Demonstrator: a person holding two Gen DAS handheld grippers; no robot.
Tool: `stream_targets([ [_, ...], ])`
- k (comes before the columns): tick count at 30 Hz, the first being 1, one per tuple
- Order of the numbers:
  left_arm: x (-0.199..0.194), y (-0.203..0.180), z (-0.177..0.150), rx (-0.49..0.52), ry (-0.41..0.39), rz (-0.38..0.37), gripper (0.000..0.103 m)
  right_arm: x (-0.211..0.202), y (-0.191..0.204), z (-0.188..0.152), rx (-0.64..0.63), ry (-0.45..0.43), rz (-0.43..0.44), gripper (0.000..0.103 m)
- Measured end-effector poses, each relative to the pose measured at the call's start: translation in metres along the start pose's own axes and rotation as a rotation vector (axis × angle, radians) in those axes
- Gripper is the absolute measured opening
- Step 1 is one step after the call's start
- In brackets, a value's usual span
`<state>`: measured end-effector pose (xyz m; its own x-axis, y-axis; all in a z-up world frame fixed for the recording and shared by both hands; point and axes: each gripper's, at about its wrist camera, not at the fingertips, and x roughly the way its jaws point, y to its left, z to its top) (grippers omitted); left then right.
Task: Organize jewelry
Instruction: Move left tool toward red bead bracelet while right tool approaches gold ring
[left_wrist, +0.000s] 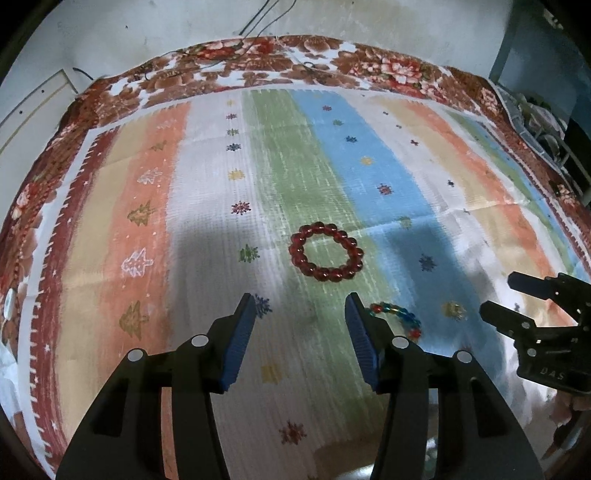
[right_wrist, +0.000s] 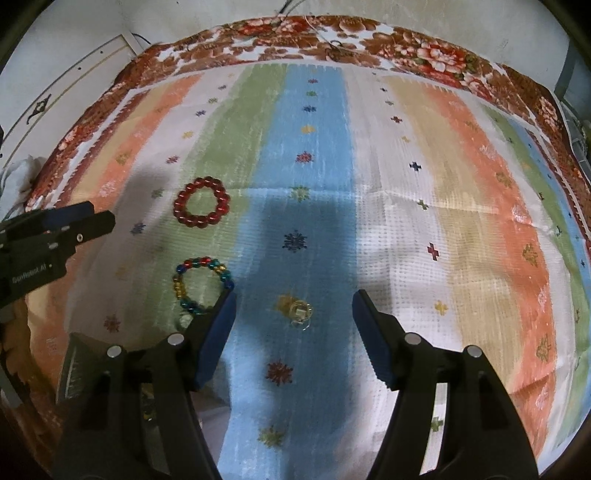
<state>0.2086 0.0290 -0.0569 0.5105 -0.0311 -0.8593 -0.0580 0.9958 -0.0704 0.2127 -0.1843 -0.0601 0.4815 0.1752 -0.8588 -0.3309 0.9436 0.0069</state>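
A red bead bracelet (left_wrist: 326, 252) lies flat on the striped cloth, ahead of my left gripper (left_wrist: 300, 306), which is open and empty. A multicoloured bead bracelet (left_wrist: 399, 317) lies just right of its right finger, partly hidden. In the right wrist view the red bracelet (right_wrist: 201, 202) and the multicoloured bracelet (right_wrist: 201, 285) lie at left. A small gold ring or earring (right_wrist: 297, 312) lies between the fingers of my right gripper (right_wrist: 293, 301), which is open and empty. The right gripper also shows in the left wrist view (left_wrist: 511, 297).
The striped cloth (right_wrist: 461, 177) lies over a floral blanket (left_wrist: 258, 62) on a table. Cables (left_wrist: 266, 18) hang on the white wall behind. A shelf with clutter (left_wrist: 543, 122) stands at the right. A box-like object (right_wrist: 79, 365) sits near the front left edge.
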Motion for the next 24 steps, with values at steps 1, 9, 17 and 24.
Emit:
stream_targets([
  [1, 0.004, 0.001, 0.001, 0.001, 0.005, 0.002, 0.051, 0.004, -0.002, 0.001, 0.003, 0.009, -0.002, 0.066],
  [9, 0.040, 0.010, 0.017, -0.002, 0.056, 0.022, 0.051, 0.026, -0.011, 0.004, 0.026, 0.069, 0.005, 0.066],
  [17, 0.064, 0.008, 0.031, -0.013, 0.083, -0.003, 0.051, 0.047, -0.010, -0.002, 0.022, 0.135, 0.017, 0.066],
  [24, 0.076, 0.002, 0.038, -0.007, 0.096, -0.021, 0.051, 0.059, -0.011, -0.007, 0.020, 0.169, 0.018, 0.065],
])
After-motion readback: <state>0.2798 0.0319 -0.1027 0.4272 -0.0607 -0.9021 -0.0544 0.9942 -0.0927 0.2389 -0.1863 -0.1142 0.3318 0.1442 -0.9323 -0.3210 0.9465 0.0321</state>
